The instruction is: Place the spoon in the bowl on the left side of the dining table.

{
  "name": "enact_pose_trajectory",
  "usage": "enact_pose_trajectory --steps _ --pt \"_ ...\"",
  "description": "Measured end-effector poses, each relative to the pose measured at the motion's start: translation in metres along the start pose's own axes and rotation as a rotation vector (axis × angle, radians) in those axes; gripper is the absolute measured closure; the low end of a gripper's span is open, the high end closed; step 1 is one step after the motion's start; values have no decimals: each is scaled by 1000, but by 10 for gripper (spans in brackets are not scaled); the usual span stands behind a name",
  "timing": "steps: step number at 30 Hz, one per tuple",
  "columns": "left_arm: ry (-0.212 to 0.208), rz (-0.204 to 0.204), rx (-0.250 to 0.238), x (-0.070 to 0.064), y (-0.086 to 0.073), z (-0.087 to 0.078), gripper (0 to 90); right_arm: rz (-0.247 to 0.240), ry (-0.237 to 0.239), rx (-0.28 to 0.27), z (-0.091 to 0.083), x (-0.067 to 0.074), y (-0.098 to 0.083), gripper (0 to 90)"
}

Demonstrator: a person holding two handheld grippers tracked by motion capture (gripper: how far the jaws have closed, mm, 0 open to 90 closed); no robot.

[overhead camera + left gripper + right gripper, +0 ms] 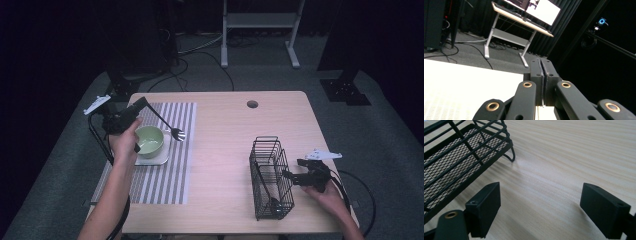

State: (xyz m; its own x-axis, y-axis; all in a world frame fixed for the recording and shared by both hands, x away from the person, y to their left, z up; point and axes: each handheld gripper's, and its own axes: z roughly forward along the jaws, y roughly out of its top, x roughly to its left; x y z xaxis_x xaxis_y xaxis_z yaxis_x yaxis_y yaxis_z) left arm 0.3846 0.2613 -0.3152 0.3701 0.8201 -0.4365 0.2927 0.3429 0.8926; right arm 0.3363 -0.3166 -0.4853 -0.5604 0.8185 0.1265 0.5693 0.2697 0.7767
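My left gripper [141, 102] hovers over the far left of the striped placemat [172, 175], jaws shut. A black-handled fork [167, 125] slants from its tips down to the right; the handle end appears clamped, and the tines hang just right of a green bowl [149, 139]. In the left gripper view the pads [536, 72] are pressed together and the handle is lost against the dark. My right gripper [295, 168] rests open on the table just right of a black wire caddy [271, 175], nothing between its jaws [541, 202]. The caddy's mesh floor [451, 167] lies to the left.
The bowl sits on a white square plate [156, 160]. A dark spoon [272, 202] lies in the caddy's near end. The wooden table [225, 140] has a cable hole [252, 104] near its far edge. A white desk frame [260, 30] stands beyond on the floor.
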Motion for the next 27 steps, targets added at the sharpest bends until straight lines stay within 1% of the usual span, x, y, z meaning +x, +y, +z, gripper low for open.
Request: enact_pose_trajectory --steps 9,19,27 --pt "39 -5 -11 12 3 -8 893 -2 -3 0 0 0 0 157" --pt "70 -16 -16 23 3 -14 893 -3 -4 3 0 0 0 157" --pt "97 -9 -17 30 5 -19 893 -3 -3 4 1 0 0 157"
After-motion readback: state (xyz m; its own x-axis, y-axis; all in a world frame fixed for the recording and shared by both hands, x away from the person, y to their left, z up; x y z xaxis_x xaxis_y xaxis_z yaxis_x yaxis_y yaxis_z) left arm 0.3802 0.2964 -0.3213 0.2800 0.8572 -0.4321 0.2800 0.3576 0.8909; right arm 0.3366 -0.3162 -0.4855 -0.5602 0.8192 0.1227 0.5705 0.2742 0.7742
